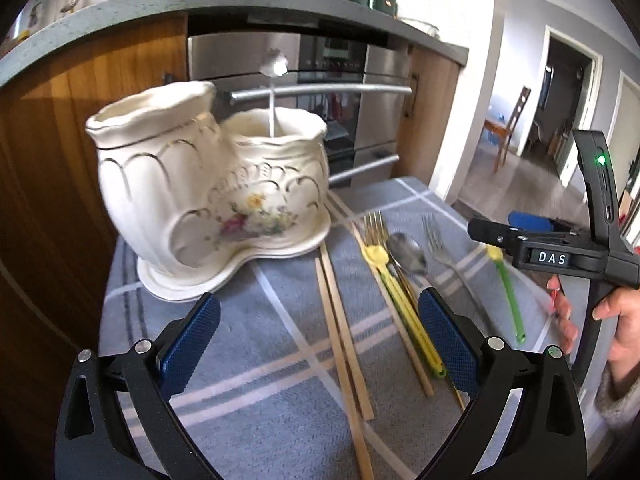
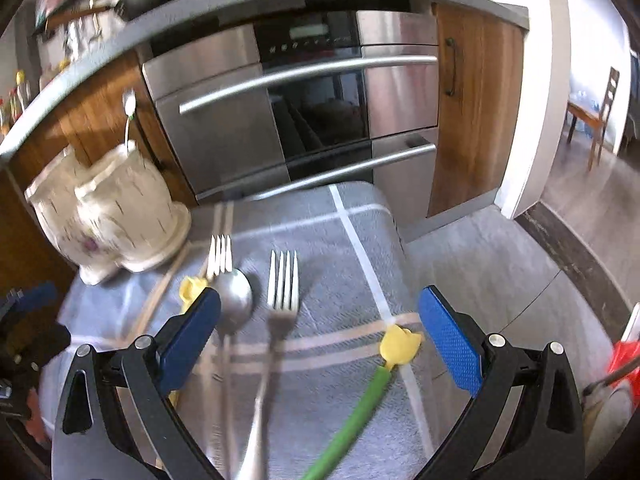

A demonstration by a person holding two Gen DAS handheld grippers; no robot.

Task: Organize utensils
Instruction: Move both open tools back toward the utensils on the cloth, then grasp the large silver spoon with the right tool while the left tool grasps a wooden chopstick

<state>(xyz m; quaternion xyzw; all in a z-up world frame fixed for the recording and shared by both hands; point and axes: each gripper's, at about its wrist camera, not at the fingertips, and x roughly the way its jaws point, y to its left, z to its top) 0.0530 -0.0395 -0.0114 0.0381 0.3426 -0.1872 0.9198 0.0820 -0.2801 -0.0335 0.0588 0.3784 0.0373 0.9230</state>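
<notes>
A cream ceramic utensil holder (image 1: 208, 192) with two cups stands at the back left of the grey plaid cloth (image 1: 256, 360); one thin utensil (image 1: 273, 92) stands in its right cup. Wooden chopsticks (image 1: 340, 320), a gold fork (image 1: 376, 224), a spoon (image 1: 408, 254), a silver fork (image 1: 438, 246) and green-stemmed yellow tulip utensils (image 1: 506, 292) lie on the cloth. My left gripper (image 1: 320, 336) is open above the chopsticks. My right gripper (image 2: 320, 332) is open over the silver fork (image 2: 282, 296), with the spoon (image 2: 236, 300) by its left finger and a tulip utensil (image 2: 396, 346) by its right.
A stainless oven (image 2: 304, 112) with bar handles sits behind the cloth under a grey counter (image 1: 120, 16) holding pans. Wood cabinets flank it. The cloth's right edge (image 2: 394, 220) drops to grey floor. A doorway and chair are at far right.
</notes>
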